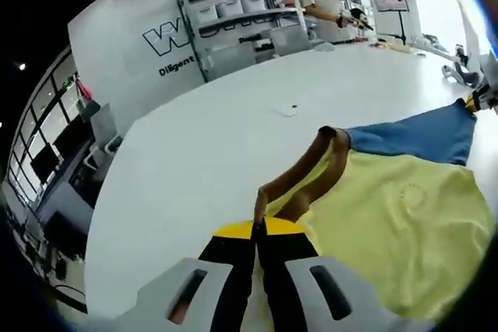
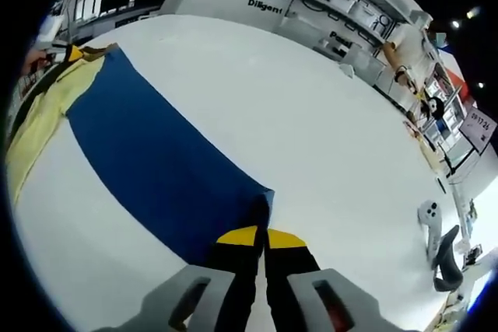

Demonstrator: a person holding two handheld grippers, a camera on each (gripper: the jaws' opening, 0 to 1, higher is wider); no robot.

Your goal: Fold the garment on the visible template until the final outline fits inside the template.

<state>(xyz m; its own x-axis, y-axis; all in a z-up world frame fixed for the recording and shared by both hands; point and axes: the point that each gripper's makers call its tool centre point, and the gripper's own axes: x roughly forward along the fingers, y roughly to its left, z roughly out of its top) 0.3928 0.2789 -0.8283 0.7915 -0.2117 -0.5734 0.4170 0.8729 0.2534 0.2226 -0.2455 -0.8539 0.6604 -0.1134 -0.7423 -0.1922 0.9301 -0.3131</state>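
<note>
The garment lies on the white table (image 1: pixel 194 161). Its body is yellow (image 1: pixel 397 223), with a brown collar edge (image 1: pixel 311 165) and a blue part (image 1: pixel 420 136). My left gripper (image 1: pixel 259 227) is shut on the collar edge, which is lifted and bunched at the tips. In the right gripper view the blue part (image 2: pixel 156 161) runs as a long band to the upper left, where the yellow cloth (image 2: pixel 47 122) shows. My right gripper (image 2: pixel 262 231) is shut on the blue band's near corner. The right gripper's tip (image 1: pixel 481 99) shows at the blue corner, and the left gripper's tip (image 2: pixel 74 54) at the far end.
Shelves with white boxes (image 1: pixel 241 13) and a standing person (image 1: pixel 327 1) are behind the table. A small dark object (image 1: pixel 293 107) lies on the table past the garment. A white device (image 2: pixel 429 215) lies near the table's right edge, with a chair (image 2: pixel 447 258) beyond.
</note>
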